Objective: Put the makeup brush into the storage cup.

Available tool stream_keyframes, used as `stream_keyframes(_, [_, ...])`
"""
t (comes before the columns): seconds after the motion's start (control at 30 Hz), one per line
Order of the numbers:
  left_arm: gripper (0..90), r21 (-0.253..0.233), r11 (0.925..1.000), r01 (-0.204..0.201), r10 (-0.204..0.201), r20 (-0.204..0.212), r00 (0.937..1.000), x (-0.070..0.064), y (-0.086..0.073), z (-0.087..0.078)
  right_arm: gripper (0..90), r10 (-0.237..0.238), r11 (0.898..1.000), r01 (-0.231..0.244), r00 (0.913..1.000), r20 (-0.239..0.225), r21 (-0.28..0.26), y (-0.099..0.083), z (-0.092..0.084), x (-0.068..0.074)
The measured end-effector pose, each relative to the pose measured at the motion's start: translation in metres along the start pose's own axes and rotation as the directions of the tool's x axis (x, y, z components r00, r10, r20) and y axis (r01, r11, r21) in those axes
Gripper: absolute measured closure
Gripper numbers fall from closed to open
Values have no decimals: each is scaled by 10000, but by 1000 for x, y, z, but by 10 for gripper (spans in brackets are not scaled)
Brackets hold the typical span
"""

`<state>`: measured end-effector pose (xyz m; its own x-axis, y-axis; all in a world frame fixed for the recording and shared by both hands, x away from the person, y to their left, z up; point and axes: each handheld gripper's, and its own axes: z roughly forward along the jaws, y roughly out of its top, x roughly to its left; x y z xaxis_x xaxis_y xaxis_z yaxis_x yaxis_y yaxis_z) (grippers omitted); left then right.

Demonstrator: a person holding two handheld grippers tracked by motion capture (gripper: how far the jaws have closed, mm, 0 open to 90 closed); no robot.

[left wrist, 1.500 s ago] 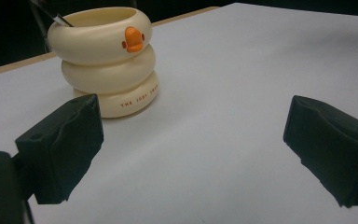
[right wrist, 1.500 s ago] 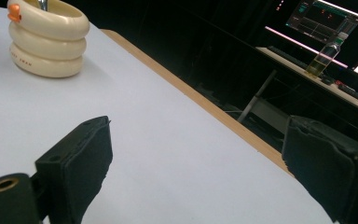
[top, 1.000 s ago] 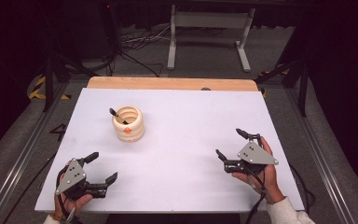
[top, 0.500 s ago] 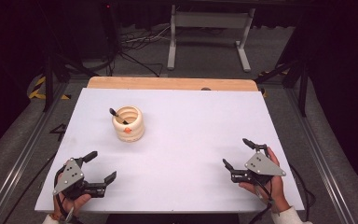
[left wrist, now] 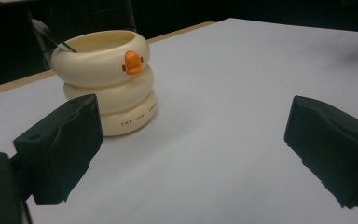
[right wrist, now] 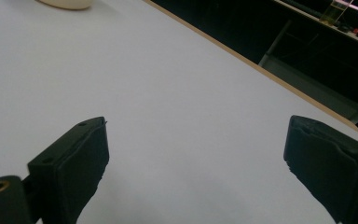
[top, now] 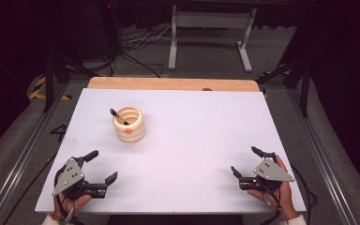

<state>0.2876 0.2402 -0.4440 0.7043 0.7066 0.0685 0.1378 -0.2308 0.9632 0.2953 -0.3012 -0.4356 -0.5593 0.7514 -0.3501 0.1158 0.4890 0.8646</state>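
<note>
A cream ringed holder (top: 129, 124) with an orange beak on its side stands on the white table (top: 192, 131), left of centre. A dark-handled tool (top: 118, 116) leans inside it. The left gripper view brings the holder (left wrist: 105, 81) close, just beyond the jaws. My left gripper (top: 102, 166) rests open at the table's front left corner with nothing between its fingers. At the front right, my right gripper (top: 245, 161) is open and empty too. In the right gripper view the holder's base (right wrist: 67, 3) peeks in at the top left.
A wooden strip (top: 173, 84) runs along the table's far edge. Beyond it stand a metal frame (top: 211, 28) and cables (top: 136, 44) on the floor. Metal rails (top: 23, 150) flank the table on both sides.
My right gripper has drawn back toward the table's front right corner. The left gripper has barely shifted. The holder has not moved.
</note>
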Motion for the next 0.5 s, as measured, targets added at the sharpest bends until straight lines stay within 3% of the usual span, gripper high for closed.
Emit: stream_keyframes(0.5, [55,-41,10000,-24,24,-28,10000,1,1,-4,69,-100,9997,100,9999,-36,-205,5,-4,7])
